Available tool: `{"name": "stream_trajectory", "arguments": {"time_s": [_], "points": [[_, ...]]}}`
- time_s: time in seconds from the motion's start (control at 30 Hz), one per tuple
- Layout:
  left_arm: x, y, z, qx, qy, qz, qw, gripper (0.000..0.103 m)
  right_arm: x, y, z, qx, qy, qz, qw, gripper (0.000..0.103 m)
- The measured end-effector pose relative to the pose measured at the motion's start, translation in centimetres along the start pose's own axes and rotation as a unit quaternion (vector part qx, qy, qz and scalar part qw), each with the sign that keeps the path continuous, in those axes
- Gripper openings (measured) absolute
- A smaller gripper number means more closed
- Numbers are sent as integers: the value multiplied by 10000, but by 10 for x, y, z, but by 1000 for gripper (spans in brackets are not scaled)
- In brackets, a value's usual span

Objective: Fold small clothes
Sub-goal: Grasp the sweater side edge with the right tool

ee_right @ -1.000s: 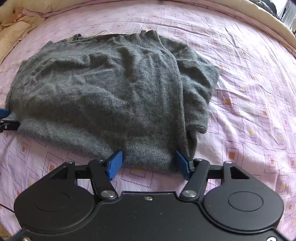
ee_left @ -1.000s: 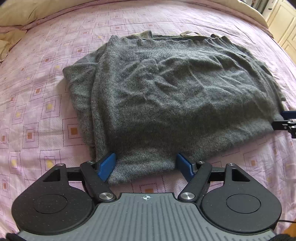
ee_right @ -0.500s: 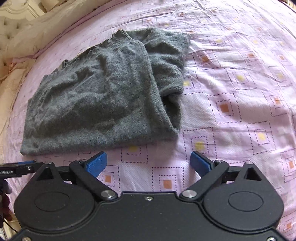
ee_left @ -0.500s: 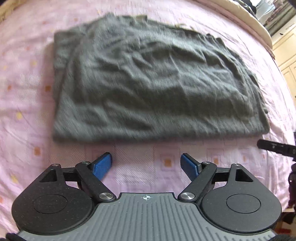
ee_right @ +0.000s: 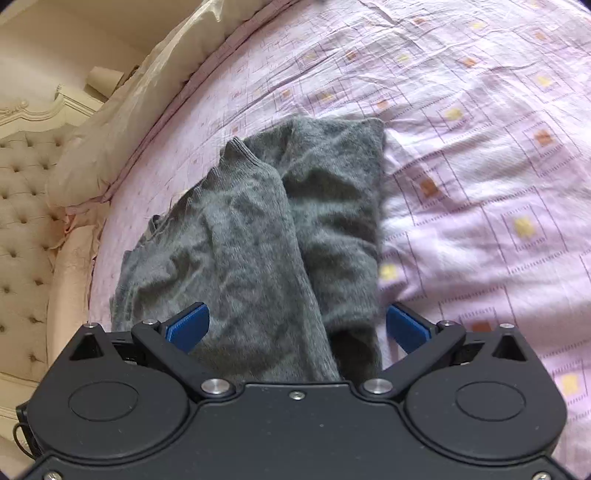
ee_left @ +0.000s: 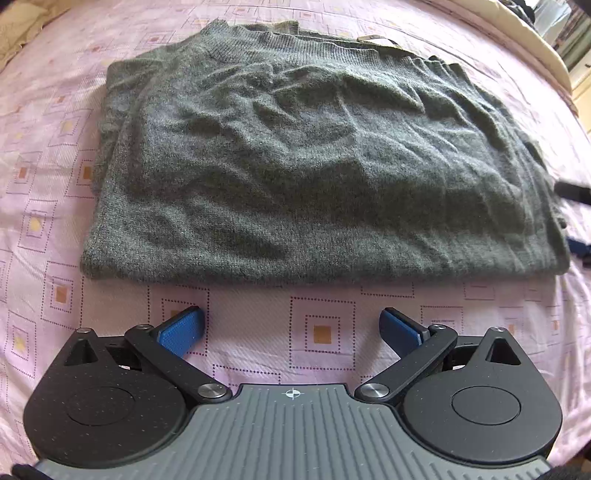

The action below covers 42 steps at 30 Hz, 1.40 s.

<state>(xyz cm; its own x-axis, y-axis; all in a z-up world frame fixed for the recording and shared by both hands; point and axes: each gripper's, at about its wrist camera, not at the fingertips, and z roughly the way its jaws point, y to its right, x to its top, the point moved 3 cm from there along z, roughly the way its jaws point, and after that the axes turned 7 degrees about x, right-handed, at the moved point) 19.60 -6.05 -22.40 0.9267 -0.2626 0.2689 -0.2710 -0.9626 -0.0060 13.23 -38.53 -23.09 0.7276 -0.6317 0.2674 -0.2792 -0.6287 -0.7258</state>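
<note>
A grey knitted sweater (ee_left: 314, 158) lies folded in a flat rectangle on the pink patterned bedspread (ee_left: 321, 310). My left gripper (ee_left: 291, 328) is open and empty, a short way in front of the sweater's near folded edge, not touching it. My right gripper (ee_right: 297, 326) is open, right at the sweater's (ee_right: 258, 251) end, with knit between its spread fingers; the jaws are not closed on it. A sleeve fold (ee_right: 340, 206) lies along the right side. The right gripper's tip (ee_left: 576, 192) shows at the left wrist view's right edge.
A cream pillow (ee_right: 122, 110) and a tufted cream headboard (ee_right: 22, 206) stand at the left in the right wrist view. The bed's cream edge (ee_left: 524, 33) runs along the far right. Bare bedspread (ee_right: 498, 166) spreads to the right of the sweater.
Both grippers let go of the sweater's near edge and drew back. The right gripper then swung round to the sweater's end and now looks along its length. The sweater lies still.
</note>
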Motion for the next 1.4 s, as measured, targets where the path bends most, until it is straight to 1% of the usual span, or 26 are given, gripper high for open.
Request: {"name": "stream_trajectory", "arguments": {"time_s": [0.07,0.13,0.2,0.27,0.3,0.33,0.37,0.4,0.53,0.63,0.73,0.83,0.97,1.03,1.1,1.13,1.2,1.33,1.4], "points": [[-1,9,2,268,6,147,9995,103,10,-1,6,154,-100,-88,9998,103],[2,17,5,485,-93,270,9984,103,17,0,12,288,-177,-174,9993,103],[10,16,7,497,-290,68,9983,103,25,0,19,373,-240,-243,9987,103],[21,12,6,323,-444,-186,9983,101,34,-2,25,469,-262,-329,9980,103],[25,10,2,167,-440,-331,9983,95,37,-2,29,509,-278,-343,9977,103],[28,8,-3,9,-408,-437,9982,83,39,-3,32,564,-295,-345,9974,103],[32,7,-9,-133,-374,-511,9979,80,42,-3,35,622,-314,-337,9970,103],[36,8,-16,-195,-319,-550,9978,79,45,-4,38,666,-315,-341,9967,103],[59,15,-44,-256,185,-381,9988,79,47,-5,42,774,-337,-395,9956,103],[83,25,-48,-245,393,-316,9984,79,49,-4,42,819,-362,-424,9951,103],[109,33,-37,-210,420,-397,9981,79,48,-2,40,883,-396,-490,9941,103],[131,37,-25,-51,468,-370,9982,79,50,0,41,978,-417,-401,9935,103],[152,44,-2,139,373,-300,9988,79,52,6,39,1132,-426,-257,9923,103],[158,46,10,230,235,-238,9992,79,52,6,38,1159,-433,-246,9920,103],[156,50,26,369,-55,-98,9993,81,52,7,38,1179,-470,-243,9916,103],[156,52,30,433,-35,25,9991,89,52,7,38,1190,-486,-234,9914,103],[155,56,35,513,-7,186,9985,96,52,7,38,1230,-529,-187,9908,103],[157,55,40,489,-110,63,9987,102,49,9,39,1416,-733,-142,9871,103],[157,54,42,480,-138,91,9987,103,47,7,38,1403,-755,-224,9870,101]]}}
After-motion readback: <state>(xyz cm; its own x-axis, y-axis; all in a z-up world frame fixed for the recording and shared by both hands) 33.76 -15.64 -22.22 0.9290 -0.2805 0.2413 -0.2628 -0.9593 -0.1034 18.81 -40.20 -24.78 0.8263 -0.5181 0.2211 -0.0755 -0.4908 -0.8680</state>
